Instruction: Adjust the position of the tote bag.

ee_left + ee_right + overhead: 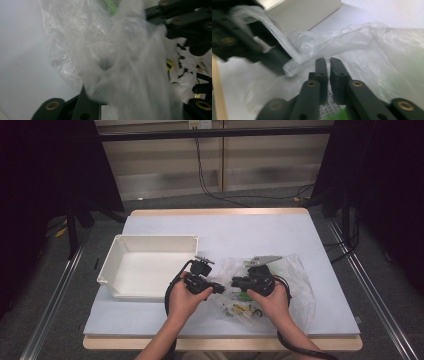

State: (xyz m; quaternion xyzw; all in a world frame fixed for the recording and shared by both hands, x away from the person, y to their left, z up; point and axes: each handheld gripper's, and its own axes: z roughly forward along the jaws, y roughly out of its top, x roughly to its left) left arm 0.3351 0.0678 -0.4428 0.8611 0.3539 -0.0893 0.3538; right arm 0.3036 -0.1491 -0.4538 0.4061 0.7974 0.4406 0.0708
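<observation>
A clear plastic bag (295, 270) lies on the table's right half, with small green, yellow and black parts (241, 306) inside it. My left gripper (220, 289) and my right gripper (234, 282) face each other, almost tip to tip, over the bag's left end. In the left gripper view a bunch of the bag's film (120, 62) rises between its jaws and hides their tips. In the right gripper view a strip of film (274, 32) stretches taut from the left gripper. The right gripper (328, 61) is shut, with no film visible between its pads, and its tips sit against the bag (367, 40).
A white open bin (150, 238) stands on the table's left half, just left of the left hand; its wall (307, 12) shows in the right gripper view. The pale blue tabletop (225, 225) has free room behind the bag. Cables trail off the near edge.
</observation>
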